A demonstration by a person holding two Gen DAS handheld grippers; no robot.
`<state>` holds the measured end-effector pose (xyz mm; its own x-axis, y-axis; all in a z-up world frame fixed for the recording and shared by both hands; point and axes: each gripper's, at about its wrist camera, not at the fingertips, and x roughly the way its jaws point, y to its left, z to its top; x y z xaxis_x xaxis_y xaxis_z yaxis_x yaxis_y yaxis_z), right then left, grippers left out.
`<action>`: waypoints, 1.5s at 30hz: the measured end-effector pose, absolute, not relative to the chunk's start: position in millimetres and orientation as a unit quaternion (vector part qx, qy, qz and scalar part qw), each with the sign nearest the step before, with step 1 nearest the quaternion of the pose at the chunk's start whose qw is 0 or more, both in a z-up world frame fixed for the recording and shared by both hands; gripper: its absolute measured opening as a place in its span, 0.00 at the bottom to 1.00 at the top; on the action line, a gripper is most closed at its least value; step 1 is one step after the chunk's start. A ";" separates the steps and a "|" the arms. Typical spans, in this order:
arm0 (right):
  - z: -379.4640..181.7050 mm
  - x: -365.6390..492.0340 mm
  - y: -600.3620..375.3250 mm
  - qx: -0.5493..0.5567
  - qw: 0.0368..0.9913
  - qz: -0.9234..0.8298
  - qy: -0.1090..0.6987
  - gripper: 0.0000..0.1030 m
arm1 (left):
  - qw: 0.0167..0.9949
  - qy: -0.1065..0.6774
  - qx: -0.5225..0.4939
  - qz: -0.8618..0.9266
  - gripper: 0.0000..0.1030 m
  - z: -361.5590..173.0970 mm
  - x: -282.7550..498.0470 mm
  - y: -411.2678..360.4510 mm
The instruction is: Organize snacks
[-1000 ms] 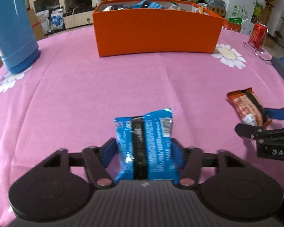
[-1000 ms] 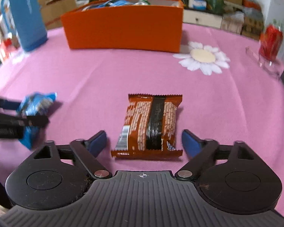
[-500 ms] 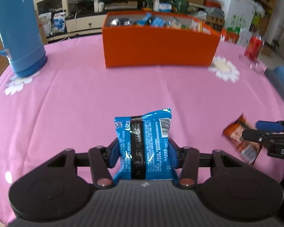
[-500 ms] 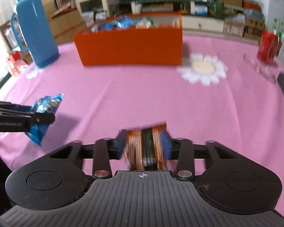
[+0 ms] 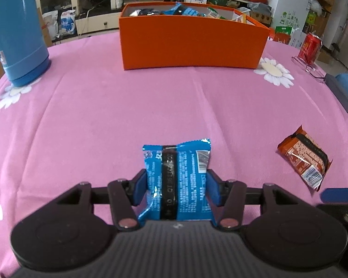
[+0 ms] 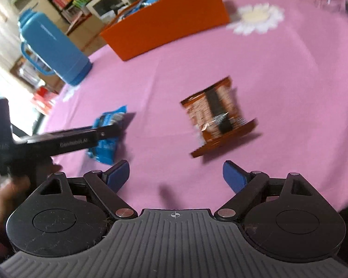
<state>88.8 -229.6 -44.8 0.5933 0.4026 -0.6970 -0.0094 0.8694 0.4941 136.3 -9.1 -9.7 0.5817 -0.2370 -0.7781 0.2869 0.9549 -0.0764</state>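
Note:
My left gripper (image 5: 176, 186) is shut on a blue snack packet (image 5: 177, 176) and holds it above the pink tablecloth (image 5: 104, 120). The packet also shows in the right wrist view (image 6: 106, 136), between the left gripper's fingers. My right gripper (image 6: 175, 173) is open and empty. A brown snack packet (image 6: 217, 119) lies apart from it on the cloth ahead, blurred. It also shows at the right in the left wrist view (image 5: 305, 159). An orange box (image 5: 192, 38) with several snacks in it stands at the far side of the table.
A blue thermos jug (image 5: 16, 32) stands at the far left. A red can (image 5: 312, 48) and glasses (image 5: 309, 66) sit at the far right, with a dark bar (image 5: 339, 93) near the right edge. White daisy prints mark the cloth.
My right gripper closed on the brown packet and lifted it, then opened; the packet now lies on the cloth ahead. My left gripper keeps hold of the blue packet.

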 end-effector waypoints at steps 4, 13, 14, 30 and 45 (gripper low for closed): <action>-41.6 109.6 -235.3 0.234 0.870 0.103 0.422 0.82 | 0.892 0.425 0.034 -0.149 0.59 -5.1 136.4 -6.4; -20.1 152.6 -238.6 0.133 0.899 0.071 0.412 0.90 | 0.891 0.427 0.036 -0.148 0.69 -7.2 137.4 -5.0; -21.8 148.4 -235.7 0.137 0.898 0.064 0.413 0.90 | 0.891 0.427 0.044 -0.148 0.73 -8.5 135.7 -6.6; -30.1 185.4 -197.7 0.116 0.902 0.058 0.412 0.94 | 0.887 0.435 0.047 -0.151 0.77 -19.0 147.1 -2.1; -41.8 156.8 -191.5 0.026 0.920 0.050 0.388 0.45 | 0.880 0.439 0.038 -0.178 0.48 -13.0 146.1 2.5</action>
